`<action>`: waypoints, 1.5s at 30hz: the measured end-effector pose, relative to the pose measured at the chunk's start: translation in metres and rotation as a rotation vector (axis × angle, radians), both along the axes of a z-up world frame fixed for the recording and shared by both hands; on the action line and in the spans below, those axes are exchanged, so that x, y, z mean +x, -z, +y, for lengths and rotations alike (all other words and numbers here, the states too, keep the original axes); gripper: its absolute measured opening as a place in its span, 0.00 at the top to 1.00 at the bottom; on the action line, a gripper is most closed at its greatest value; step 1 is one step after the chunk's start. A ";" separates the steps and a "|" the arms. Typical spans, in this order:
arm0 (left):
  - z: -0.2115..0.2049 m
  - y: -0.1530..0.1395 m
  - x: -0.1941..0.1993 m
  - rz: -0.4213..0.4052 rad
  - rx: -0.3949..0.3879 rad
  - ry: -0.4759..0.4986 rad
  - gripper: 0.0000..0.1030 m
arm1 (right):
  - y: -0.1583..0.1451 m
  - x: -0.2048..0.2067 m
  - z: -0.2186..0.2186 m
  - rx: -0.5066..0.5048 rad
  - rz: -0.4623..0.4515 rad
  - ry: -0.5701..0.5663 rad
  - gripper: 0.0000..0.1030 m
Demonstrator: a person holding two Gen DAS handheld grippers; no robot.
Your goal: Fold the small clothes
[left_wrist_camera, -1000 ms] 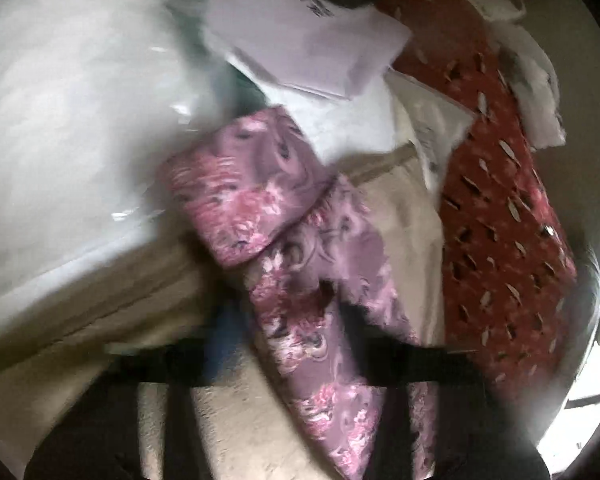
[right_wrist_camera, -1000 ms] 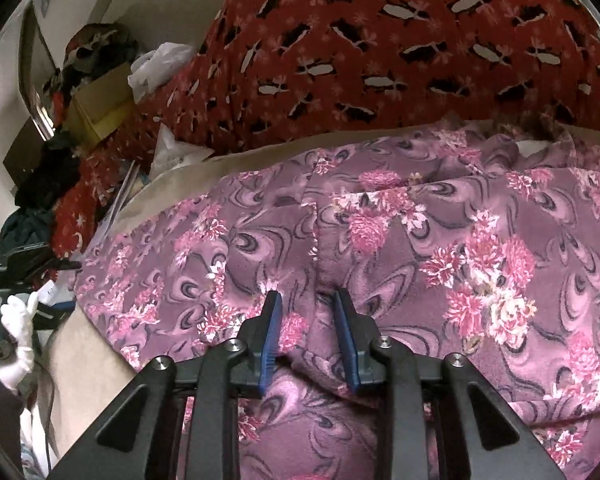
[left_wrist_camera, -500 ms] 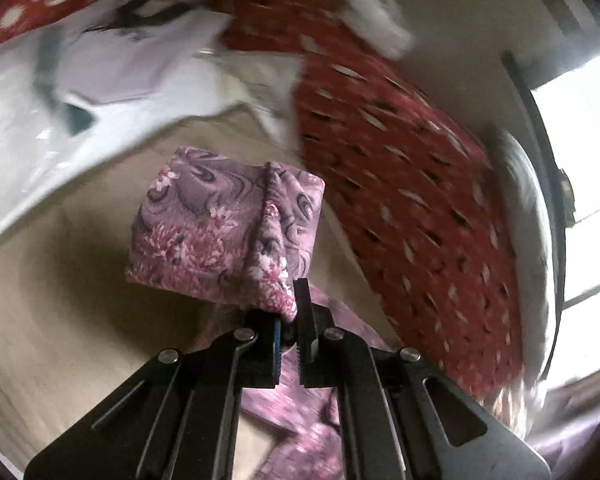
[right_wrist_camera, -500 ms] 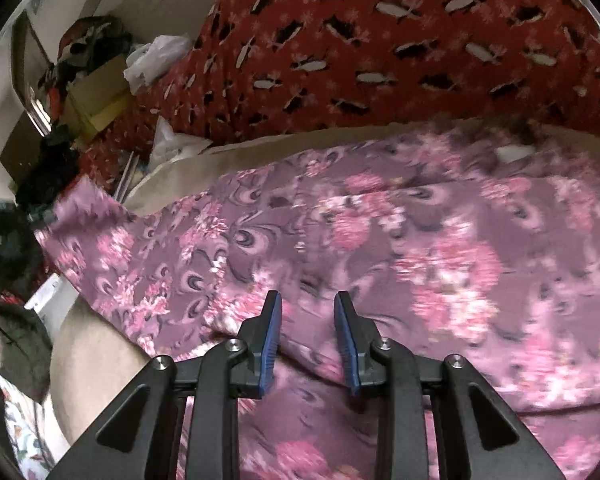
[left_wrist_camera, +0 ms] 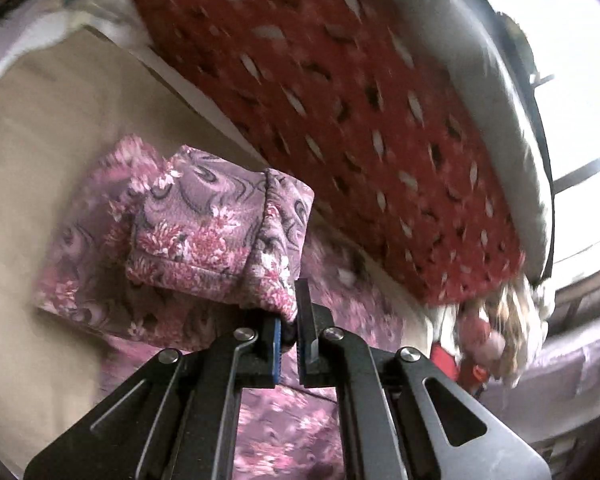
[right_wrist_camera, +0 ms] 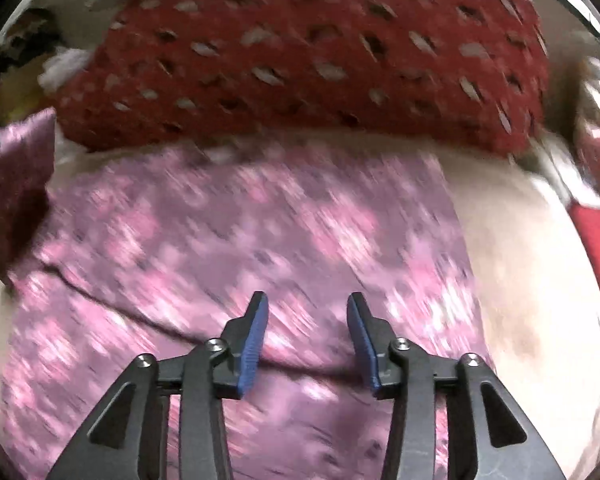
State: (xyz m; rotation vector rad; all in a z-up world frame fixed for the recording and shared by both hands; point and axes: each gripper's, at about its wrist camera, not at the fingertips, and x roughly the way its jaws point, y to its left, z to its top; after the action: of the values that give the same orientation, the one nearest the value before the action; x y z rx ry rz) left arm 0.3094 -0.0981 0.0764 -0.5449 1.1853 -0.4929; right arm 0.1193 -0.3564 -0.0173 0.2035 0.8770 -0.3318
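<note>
A beige surface (left_wrist_camera: 40,128) beside a red patterned cloth (left_wrist_camera: 340,100) is shown. The floral garment (left_wrist_camera: 216,232) is spread there, one edge lifted, pinched by the left gripper (left_wrist_camera: 291,320). The right gripper (right_wrist_camera: 306,320) is held parted, empty, above it.

Surface I see: beige bed sheet (left_wrist_camera: 40,128) (blurred).
Lying on it: my floral garment (right_wrist_camera: 228,232); red patterned blanket (left_wrist_camera: 340,92) alongside.

Domestic setting, evidently a bedroom. A beige bed sheet (left_wrist_camera: 40,128) covers a soft surface. A red patterned blanket (left_wrist_camera: 340,120) lies bunched along its far edge. A bright window with bars (left_wrist_camera: 580,168) stands beside. A doll (left_wrist_camera: 496,320) lies nearby.
</note>
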 end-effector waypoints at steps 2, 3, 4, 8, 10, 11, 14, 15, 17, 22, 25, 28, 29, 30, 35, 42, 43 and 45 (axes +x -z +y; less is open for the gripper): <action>-0.025 0.016 -0.006 0.030 0.019 0.037 0.97 | 0.011 -0.014 -0.005 0.039 -0.059 -0.003 0.53; -0.036 0.026 -0.008 0.049 0.034 0.056 0.97 | 0.012 -0.019 -0.005 0.049 -0.088 -0.001 0.52; -0.048 0.037 -0.011 0.069 0.050 0.076 0.97 | 0.013 -0.019 -0.004 0.051 -0.093 0.001 0.52; -0.074 0.088 -0.015 0.156 0.134 0.114 0.97 | 0.014 -0.011 0.001 0.021 -0.077 -0.015 0.46; -0.075 0.103 -0.016 0.176 0.154 0.116 0.97 | 0.014 -0.010 -0.001 0.024 -0.080 -0.016 0.45; -0.070 0.106 -0.017 0.176 0.132 0.112 0.95 | 0.013 -0.013 -0.001 0.027 -0.083 -0.017 0.45; -0.047 0.093 -0.025 0.179 0.063 0.127 0.92 | 0.011 -0.011 0.001 0.022 -0.081 -0.021 0.43; -0.036 0.087 -0.029 0.172 0.036 0.128 0.90 | 0.012 -0.011 0.002 0.011 -0.076 -0.022 0.42; -0.004 0.073 -0.043 0.127 -0.011 0.084 0.66 | 0.012 -0.008 0.005 -0.012 -0.064 -0.023 0.40; 0.092 0.076 -0.058 0.092 -0.053 -0.210 0.38 | 0.002 0.002 0.008 -0.030 -0.003 0.000 0.37; 0.111 0.098 -0.050 0.154 -0.103 -0.228 0.38 | -0.019 0.011 0.031 0.035 -0.081 -0.026 0.37; 0.110 0.111 -0.047 0.166 -0.098 -0.238 0.38 | -0.034 0.034 0.074 0.046 -0.110 -0.141 0.36; 0.110 0.115 -0.048 0.171 -0.099 -0.241 0.38 | -0.037 0.045 0.094 0.037 -0.110 -0.194 0.36; 0.111 0.117 -0.050 0.176 -0.104 -0.241 0.38 | -0.037 0.053 0.106 0.029 -0.107 -0.227 0.36; 0.102 0.119 -0.052 0.164 -0.104 -0.234 0.38 | -0.018 0.101 0.148 -0.054 -0.018 -0.300 0.40; 0.086 0.118 -0.061 0.134 -0.058 -0.195 0.38 | -0.032 0.088 0.109 0.169 -0.188 -0.250 0.87; 0.084 0.119 -0.063 0.137 -0.065 -0.181 0.36 | -0.035 0.080 0.096 0.204 -0.215 -0.216 0.87; 0.076 0.118 -0.066 0.133 -0.058 -0.160 0.35 | -0.038 0.061 0.064 0.287 -0.264 -0.128 0.87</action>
State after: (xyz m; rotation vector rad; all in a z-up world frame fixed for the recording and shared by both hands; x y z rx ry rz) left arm 0.2432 -0.0223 -0.0417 -0.7255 1.2453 -0.3593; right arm 0.1802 -0.2928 0.0204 0.4453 0.6696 -0.0556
